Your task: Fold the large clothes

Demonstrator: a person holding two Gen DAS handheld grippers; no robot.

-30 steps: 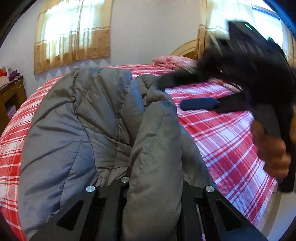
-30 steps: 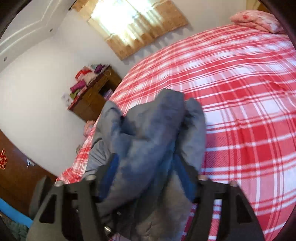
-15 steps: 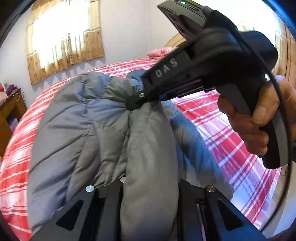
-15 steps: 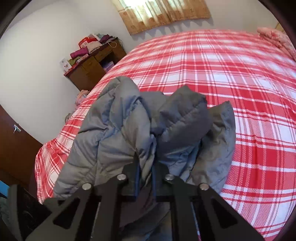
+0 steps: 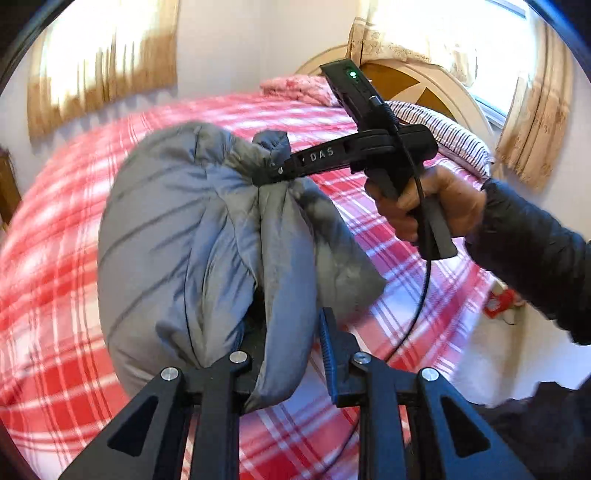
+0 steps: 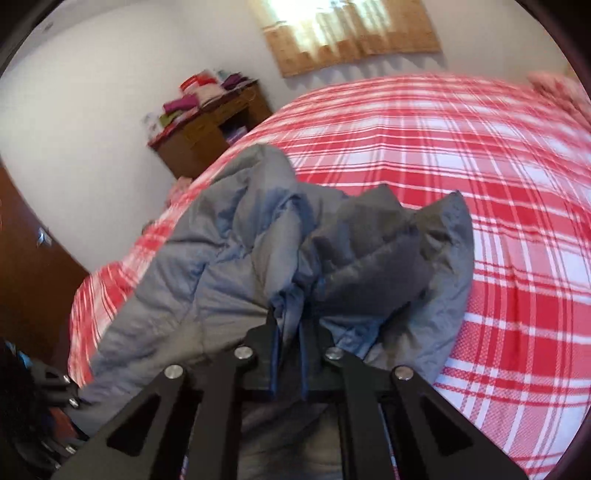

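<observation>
A grey puffer jacket [image 5: 177, 236] hangs bunched above the red plaid bed [image 5: 55, 332]. My left gripper [image 5: 284, 332] holds a padded fold of it between its fingers; one blue pad [image 5: 327, 343] shows on the right. My right gripper [image 5: 266, 173] pinches the jacket's top edge in the left wrist view, with the hand [image 5: 436, 206] on its handle. In the right wrist view the right gripper [image 6: 290, 325] is shut on a thin fold of the jacket [image 6: 258, 266], which spreads out in front over the bed [image 6: 480, 166].
Pillows [image 5: 443, 133] and a rounded headboard [image 5: 424, 92] are at the bed's head. A wooden cabinet [image 6: 214, 129] piled with clothes stands by the wall. A curtained window [image 6: 347, 33] is behind the bed. A dark wooden door [image 6: 26, 258] is at left.
Both grippers have lifted the jacket off the bed and swung it toward the bed's edge. The right gripper closed on the jacket's top edge one second ago and stays shut.
</observation>
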